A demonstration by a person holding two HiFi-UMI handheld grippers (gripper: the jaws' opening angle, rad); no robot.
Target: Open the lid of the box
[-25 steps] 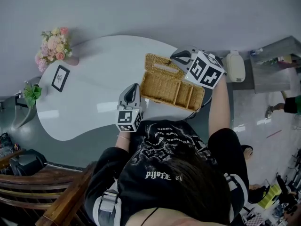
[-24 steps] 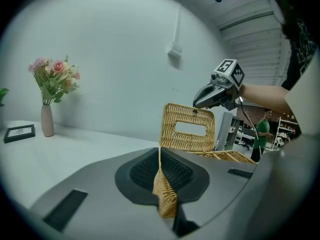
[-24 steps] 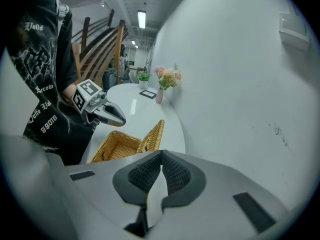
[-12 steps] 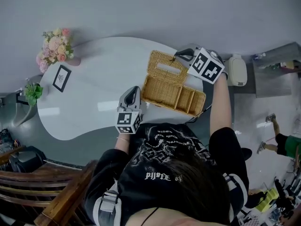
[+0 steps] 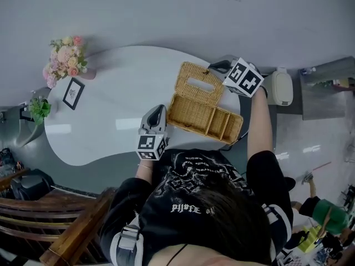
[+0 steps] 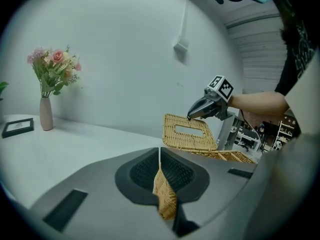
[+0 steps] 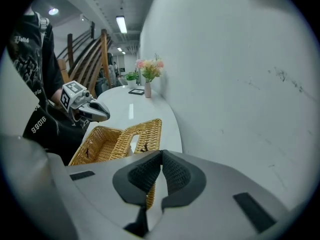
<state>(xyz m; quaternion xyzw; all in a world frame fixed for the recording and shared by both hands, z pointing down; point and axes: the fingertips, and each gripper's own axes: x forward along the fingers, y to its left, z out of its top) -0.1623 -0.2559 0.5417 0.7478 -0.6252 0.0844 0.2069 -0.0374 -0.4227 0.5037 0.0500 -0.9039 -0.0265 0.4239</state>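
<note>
Gripping: left tongs (image 5: 159,109) clamp box (image 5: 203,116) rim | right tongs (image 5: 214,67) clamp lid (image 5: 214,91) | white table (image 5: 111,104), grey wall (image 6: 125,59)

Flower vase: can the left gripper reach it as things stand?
Probably not yet. The left gripper is shut on the wicker box, and the flower vase stands at the far-left end of the table. Only bare tabletop lies between, once it lets go.

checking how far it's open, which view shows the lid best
Head view: most of the lid shows from above, tilted back off the box. Left gripper view shows it small and far; right gripper view, close but partly hidden.
</note>
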